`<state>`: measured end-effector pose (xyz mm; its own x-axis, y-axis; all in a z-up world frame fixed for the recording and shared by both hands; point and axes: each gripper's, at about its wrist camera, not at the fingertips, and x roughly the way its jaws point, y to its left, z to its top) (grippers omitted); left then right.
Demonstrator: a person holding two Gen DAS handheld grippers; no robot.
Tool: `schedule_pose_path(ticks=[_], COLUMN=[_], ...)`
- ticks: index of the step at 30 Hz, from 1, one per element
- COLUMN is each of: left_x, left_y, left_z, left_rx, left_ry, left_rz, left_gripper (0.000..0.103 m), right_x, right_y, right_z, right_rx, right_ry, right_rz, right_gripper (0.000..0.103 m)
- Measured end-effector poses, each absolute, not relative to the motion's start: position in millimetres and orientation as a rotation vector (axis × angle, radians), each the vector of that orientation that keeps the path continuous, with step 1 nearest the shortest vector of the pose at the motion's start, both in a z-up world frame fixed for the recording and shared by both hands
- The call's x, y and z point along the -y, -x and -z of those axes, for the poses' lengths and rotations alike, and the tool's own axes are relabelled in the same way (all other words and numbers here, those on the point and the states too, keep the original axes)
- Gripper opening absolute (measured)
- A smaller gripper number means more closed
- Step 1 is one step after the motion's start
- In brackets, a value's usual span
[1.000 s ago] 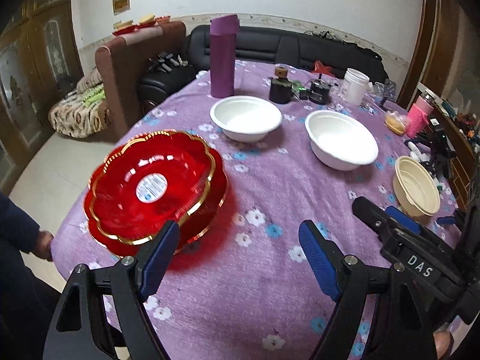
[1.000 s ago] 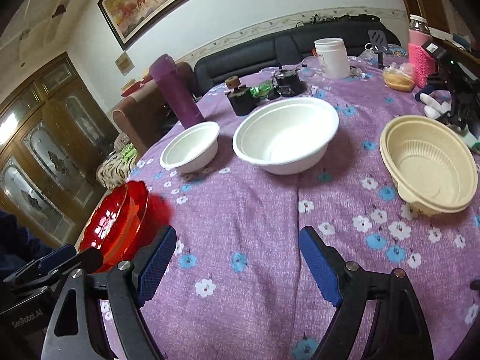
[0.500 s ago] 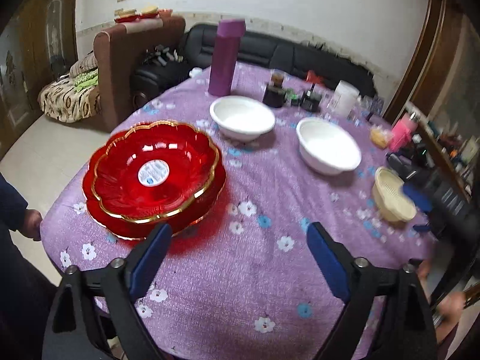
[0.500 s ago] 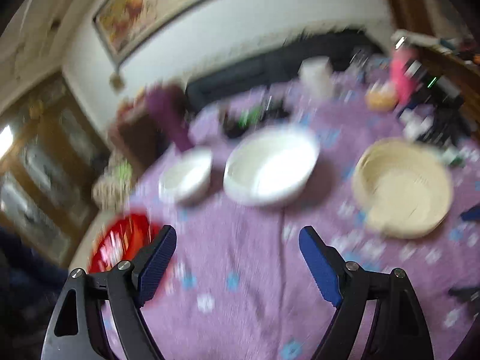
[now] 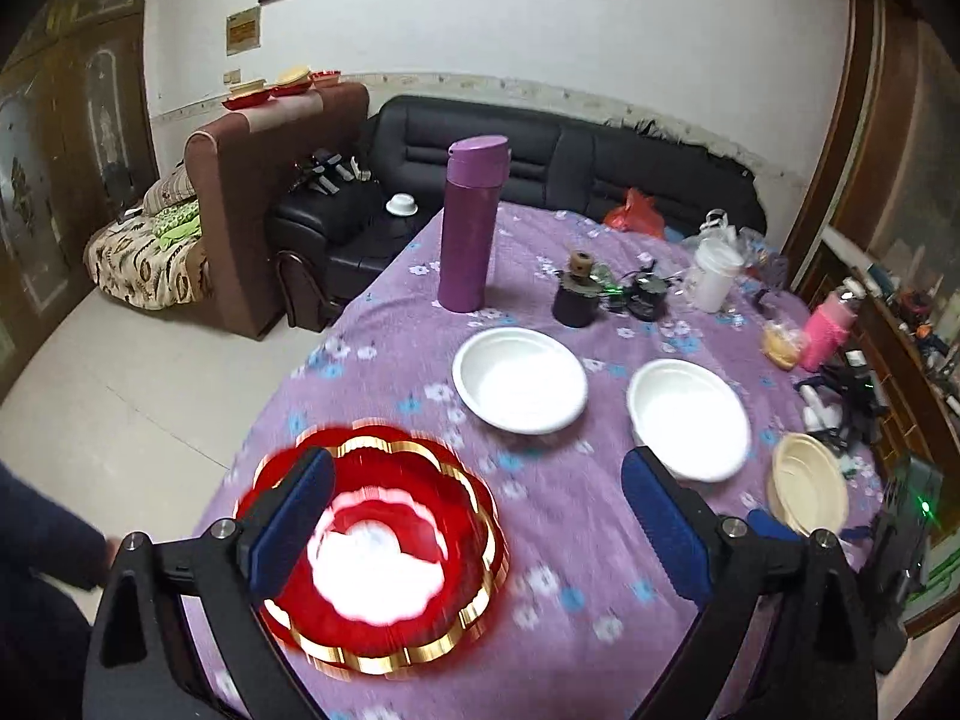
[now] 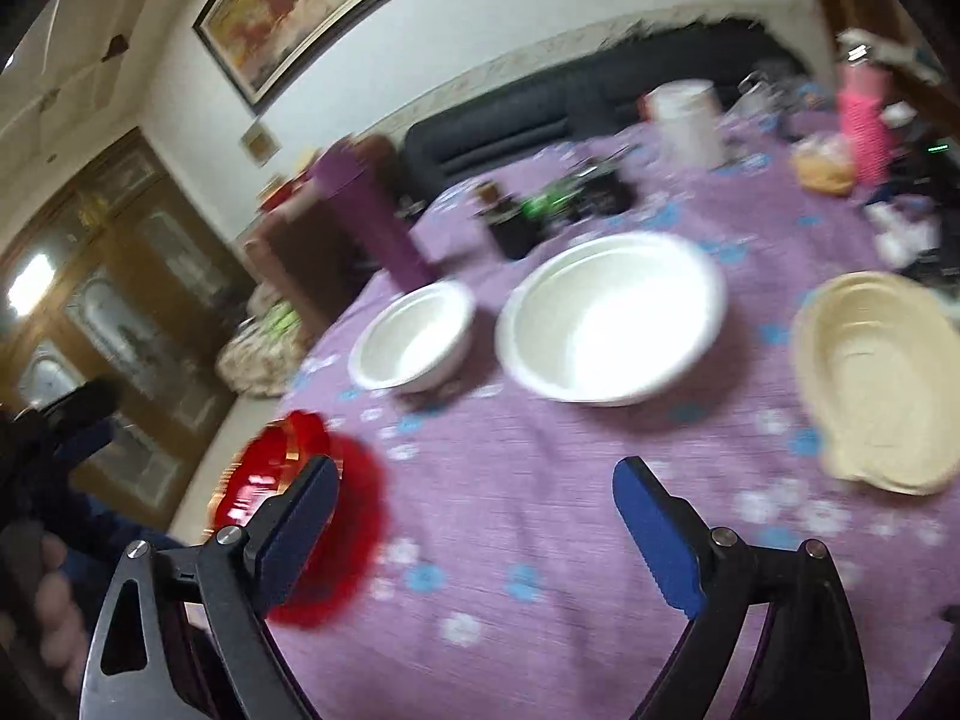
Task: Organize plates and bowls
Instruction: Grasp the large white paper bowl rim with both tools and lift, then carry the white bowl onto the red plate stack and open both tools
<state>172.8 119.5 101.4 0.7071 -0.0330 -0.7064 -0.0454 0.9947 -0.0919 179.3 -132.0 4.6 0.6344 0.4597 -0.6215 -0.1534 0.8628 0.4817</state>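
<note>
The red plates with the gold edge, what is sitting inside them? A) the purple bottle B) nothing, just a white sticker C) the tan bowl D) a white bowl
B: in the left wrist view the red plates hold no other dish, only a blurred white label at the middle, while the two white bowls, the tan bowl and the purple bottle all stand apart on the tablecloth.

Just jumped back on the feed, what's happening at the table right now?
Nothing is being held. The left gripper and right gripper are both open above the purple floral tablecloth. The red gold-rimmed plates sit stacked at the near left edge, right in front of the left gripper. The two white bowls and the beige bowl sit separately, not stacked. Both views are motion-blurred.
</note>
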Motion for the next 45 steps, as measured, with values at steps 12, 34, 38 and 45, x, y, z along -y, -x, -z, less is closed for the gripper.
schedule_pose_path(ticks=[12,34,38,45], left_x=[-149.3,-141.7,-146.5,-175.4], left_y=[-357.7,-382.3,-344.9,-257.6], left_z=[-25.8,41.3,18.4,-11.5], left_rx=[-1.099,-1.291,-1.235,-1.101], left_ry=[0.233,0.23,0.229,0.251], left_rz=[0.005,0.041,0.032,-0.036], left_gripper=[0.086,0.014,0.014,0.02], right_x=[59.4,28.6,24.3,-5.4], right_y=[-308.8,-337.1,-313.2,-250.5], right_z=[47.9,44.5,24.8,-7.9], right_rx=[-1.014,-0.993,-0.958,-0.898], right_ry=[-0.417,-0.309,-0.279,-0.202], right_rz=[-0.327,-0.348,-0.372,-0.489], right_gripper=[0.067,0.029,0.029,0.029])
